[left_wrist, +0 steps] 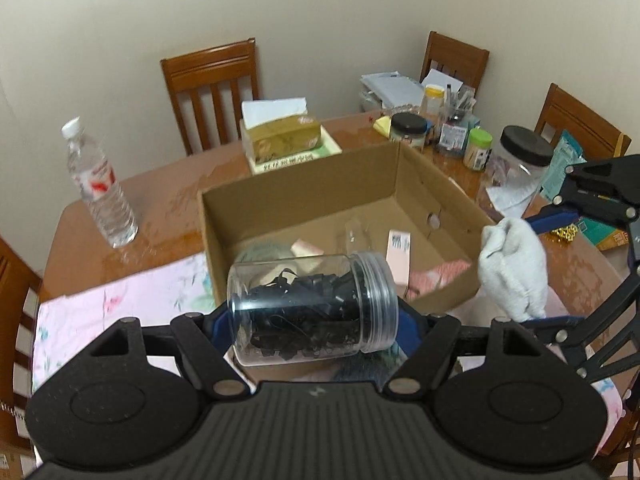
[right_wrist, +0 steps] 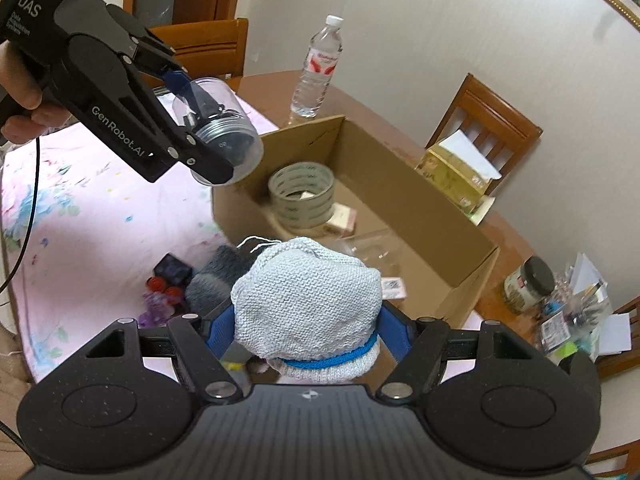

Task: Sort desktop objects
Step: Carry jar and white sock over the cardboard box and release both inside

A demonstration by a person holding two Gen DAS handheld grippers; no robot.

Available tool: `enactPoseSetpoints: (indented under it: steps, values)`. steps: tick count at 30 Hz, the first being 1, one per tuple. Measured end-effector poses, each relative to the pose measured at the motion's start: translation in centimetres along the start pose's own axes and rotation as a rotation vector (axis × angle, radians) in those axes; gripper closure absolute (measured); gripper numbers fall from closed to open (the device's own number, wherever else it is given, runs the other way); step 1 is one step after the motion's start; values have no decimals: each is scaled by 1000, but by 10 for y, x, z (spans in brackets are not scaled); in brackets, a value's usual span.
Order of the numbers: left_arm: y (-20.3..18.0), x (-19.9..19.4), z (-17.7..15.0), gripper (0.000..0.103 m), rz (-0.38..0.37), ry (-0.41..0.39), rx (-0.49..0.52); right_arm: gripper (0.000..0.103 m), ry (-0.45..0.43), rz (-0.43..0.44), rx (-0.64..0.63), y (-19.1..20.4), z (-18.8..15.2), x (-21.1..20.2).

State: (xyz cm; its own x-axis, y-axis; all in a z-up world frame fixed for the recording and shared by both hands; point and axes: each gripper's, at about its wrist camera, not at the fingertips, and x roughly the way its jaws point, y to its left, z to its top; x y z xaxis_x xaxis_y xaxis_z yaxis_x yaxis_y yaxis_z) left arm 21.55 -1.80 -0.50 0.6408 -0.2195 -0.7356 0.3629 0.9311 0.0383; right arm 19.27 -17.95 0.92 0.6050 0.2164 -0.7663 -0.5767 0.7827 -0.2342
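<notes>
My left gripper (left_wrist: pixel 314 322) is shut on a clear plastic jar (left_wrist: pixel 312 308) that lies sideways between the blue fingers, with black clips inside. It hangs over the near edge of an open cardboard box (left_wrist: pixel 300 188). The right wrist view shows the same jar (right_wrist: pixel 224 132) in the left gripper (right_wrist: pixel 204 128), above the box's near corner (right_wrist: pixel 240 204). My right gripper (right_wrist: pixel 306 332) is shut on a pale blue knitted piece (right_wrist: pixel 308 300) with a blue band, beside the box. In the left wrist view that knitted piece (left_wrist: pixel 514 268) hangs at the box's right corner.
The box holds a tape roll (right_wrist: pixel 302 192), small pink packs and a clear wrapper. A grey glove (right_wrist: pixel 216 276) and small red and purple bits lie on the pink cloth (right_wrist: pixel 100 208). A water bottle (left_wrist: pixel 100 184), tissue box (left_wrist: pixel 280 136), jars (left_wrist: pixel 520 152) and chairs surround the box.
</notes>
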Motion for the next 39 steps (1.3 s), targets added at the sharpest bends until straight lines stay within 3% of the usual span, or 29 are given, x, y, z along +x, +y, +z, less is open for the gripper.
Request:
enactPoseSetpoints:
  steps: [7,18,39]
  values:
    - [1,18,18,27,-7,2,15,26,-6,-6,14,-15,7,8]
    - [5,41,25,22,-52,66,6,26,-4,-23,38,-33,12,18]
    - [21,11,-9,18,-39,68,-10,26,56,-47,22,-73,40,63]
